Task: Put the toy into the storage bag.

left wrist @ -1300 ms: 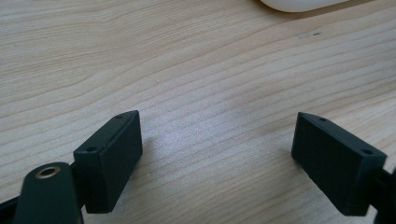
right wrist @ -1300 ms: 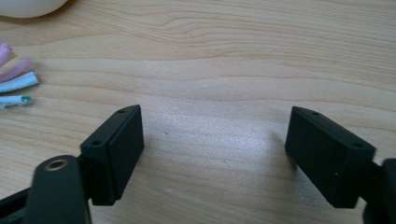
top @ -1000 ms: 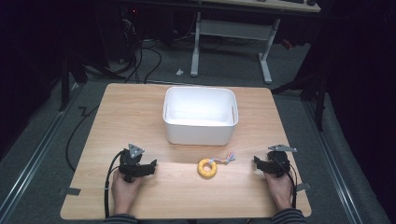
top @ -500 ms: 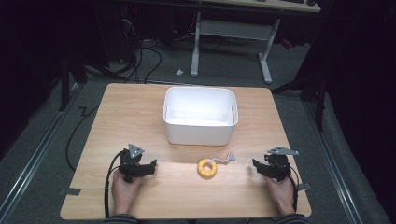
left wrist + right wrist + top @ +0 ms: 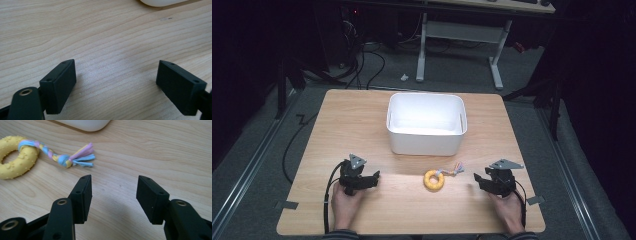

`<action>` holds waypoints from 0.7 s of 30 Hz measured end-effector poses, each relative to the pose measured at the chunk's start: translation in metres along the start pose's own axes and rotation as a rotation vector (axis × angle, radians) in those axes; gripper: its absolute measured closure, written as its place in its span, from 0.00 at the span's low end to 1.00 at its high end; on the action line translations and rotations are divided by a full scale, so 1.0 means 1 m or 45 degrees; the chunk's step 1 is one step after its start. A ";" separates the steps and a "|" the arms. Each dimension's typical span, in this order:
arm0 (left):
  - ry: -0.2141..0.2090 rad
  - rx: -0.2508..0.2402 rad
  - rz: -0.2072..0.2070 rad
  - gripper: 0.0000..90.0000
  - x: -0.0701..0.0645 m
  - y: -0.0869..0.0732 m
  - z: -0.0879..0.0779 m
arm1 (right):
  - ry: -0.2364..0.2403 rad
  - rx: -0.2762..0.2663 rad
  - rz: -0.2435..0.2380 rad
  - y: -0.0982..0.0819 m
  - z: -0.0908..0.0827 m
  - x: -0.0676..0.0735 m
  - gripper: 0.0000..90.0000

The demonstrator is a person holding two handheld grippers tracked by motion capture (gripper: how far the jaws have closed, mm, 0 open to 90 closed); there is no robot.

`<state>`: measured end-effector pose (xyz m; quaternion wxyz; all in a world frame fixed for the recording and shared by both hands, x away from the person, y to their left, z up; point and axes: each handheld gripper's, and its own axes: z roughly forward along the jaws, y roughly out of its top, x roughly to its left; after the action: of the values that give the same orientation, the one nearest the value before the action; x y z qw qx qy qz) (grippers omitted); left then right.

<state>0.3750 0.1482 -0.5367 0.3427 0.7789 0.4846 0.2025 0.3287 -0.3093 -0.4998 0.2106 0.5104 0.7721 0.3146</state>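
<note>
A yellow knobbly ring toy (image 5: 433,180) (image 5: 15,162) lies on the wooden table (image 5: 352,130), with a pastel braided rope (image 5: 452,170) (image 5: 60,155) tied to it and trailing right. My right gripper (image 5: 477,181) (image 5: 113,195) sits to the right of the toy, pointing at it, a short way from the rope's tassel. Its jaws have just been closing and stand partly open with only bare wood between them. My left gripper (image 5: 374,177) (image 5: 116,82) rests to the left of the toy, open wide over bare wood.
A white plastic bin (image 5: 425,124) (image 5: 85,123) (image 5: 162,2) stands behind the toy at the table's middle. The person's hands come in over the near edge. Cables and a desk frame lie on the floor beyond the far edge.
The right gripper has shifted a little to the left, toward the toy. The left gripper and the toy have kept still.
</note>
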 end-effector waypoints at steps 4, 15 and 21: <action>-0.001 0.000 -0.001 0.19 0.000 0.000 0.000 | 0.038 0.027 -0.005 0.003 0.001 0.007 0.54; -0.001 -0.001 -0.003 0.19 0.001 0.000 0.000 | 0.128 0.022 -0.076 0.014 0.001 0.033 0.57; -0.001 -0.001 -0.004 0.19 0.001 0.000 0.000 | 0.167 0.014 -0.134 0.022 0.004 0.047 0.58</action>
<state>0.3753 0.1488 -0.5366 0.3434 0.7781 0.4856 0.2019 0.3270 -0.2592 -0.4874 0.1729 0.4486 0.8117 0.3317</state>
